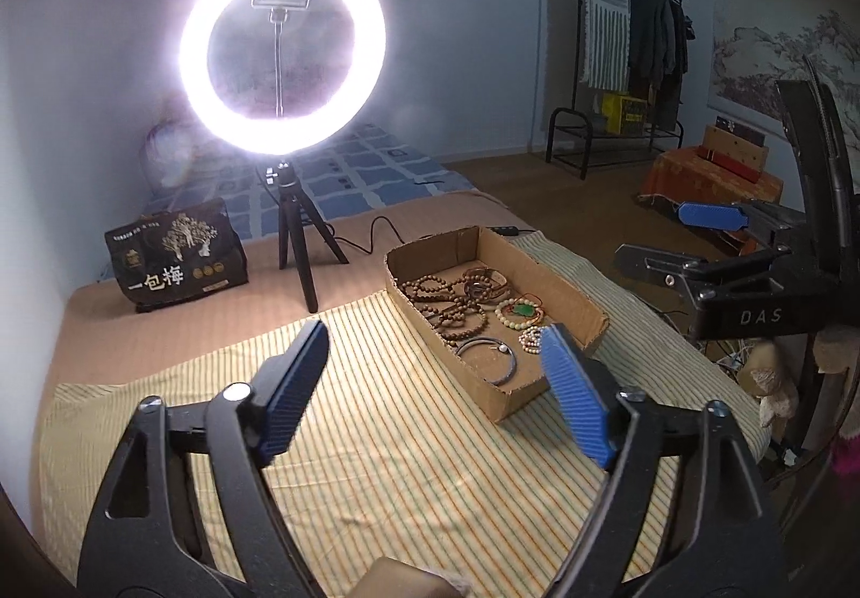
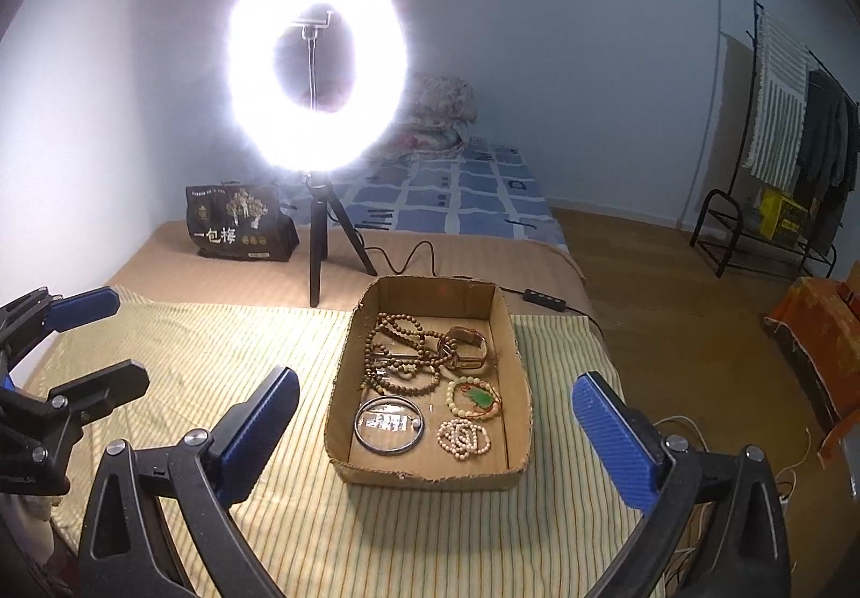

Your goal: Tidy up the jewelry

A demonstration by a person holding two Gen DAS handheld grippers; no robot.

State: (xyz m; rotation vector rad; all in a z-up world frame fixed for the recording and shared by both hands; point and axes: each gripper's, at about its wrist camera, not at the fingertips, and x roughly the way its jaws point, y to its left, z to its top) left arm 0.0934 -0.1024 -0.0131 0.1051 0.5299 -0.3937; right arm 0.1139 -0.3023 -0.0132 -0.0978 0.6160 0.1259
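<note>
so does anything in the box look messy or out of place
The brown bead strands lie tangled in a heap at the far end of the cardboard box, whose cut rim is ragged. The silver bangle and pale bracelets lie separate.

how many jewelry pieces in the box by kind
Inside the cardboard box:
brown wooden bead strands: 1 tangled pile, count unclear
brown bangle: 1
silver bangle: 1
green pendant bracelet: 1
white bead bracelet: 1
Total: at least 5

1. Left gripper: jaws spread wide, nothing between the blue pads, hovering and angled slightly downward.
2. Right gripper: same deal, wide apart, holding nothing.
3. Both side by side, well apart, pointing roughly forward.
</note>
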